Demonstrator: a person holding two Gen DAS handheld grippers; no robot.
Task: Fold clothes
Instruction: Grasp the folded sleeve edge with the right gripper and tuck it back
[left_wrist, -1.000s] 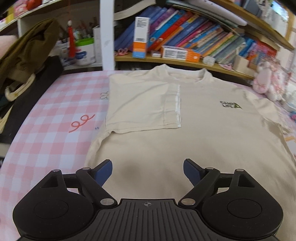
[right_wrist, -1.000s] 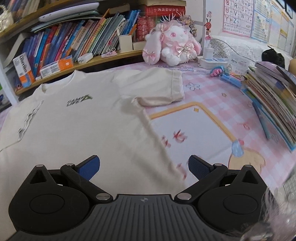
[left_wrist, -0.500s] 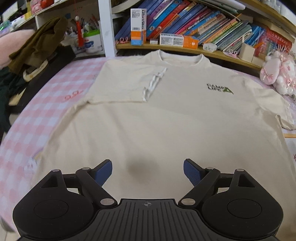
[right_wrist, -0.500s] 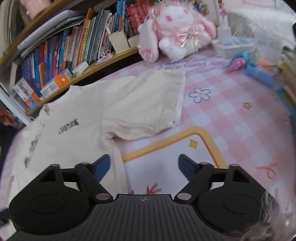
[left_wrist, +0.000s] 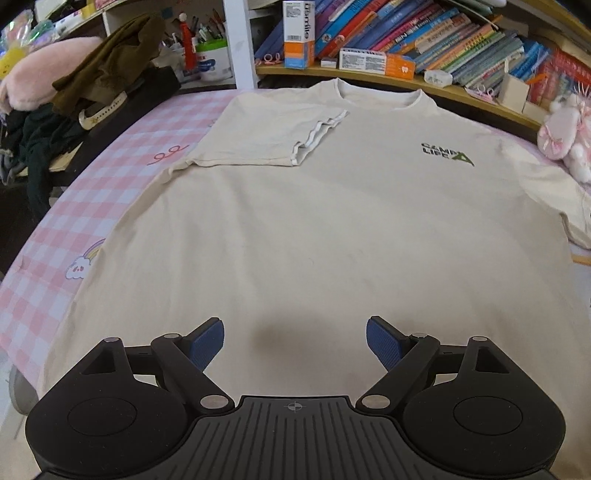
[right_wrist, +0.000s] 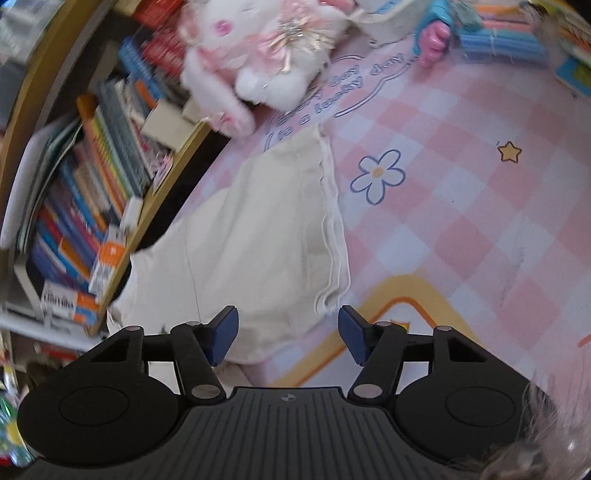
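The right tongs (right_wrist: 288, 334) have swung over the T-shirt's (left_wrist: 332, 229) unfolded sleeve (right_wrist: 280, 236), closing but gripping nothing yet; that fold looks next. The left tongs (left_wrist: 294, 341) hover released above the hem.

The t-shirt (left_wrist: 314, 229) lies flat on the counter (left_wrist: 110, 192), its collar toward the bookshelf (left_wrist: 424, 79) behind it. One sleeve (left_wrist: 273, 136) is folded onto the t-shirt's chest; the other sleeve (right_wrist: 273, 229) lies spread beside the t-shirt, with a plush rabbit (right_wrist: 258, 59) behind it, against the bookshelf.
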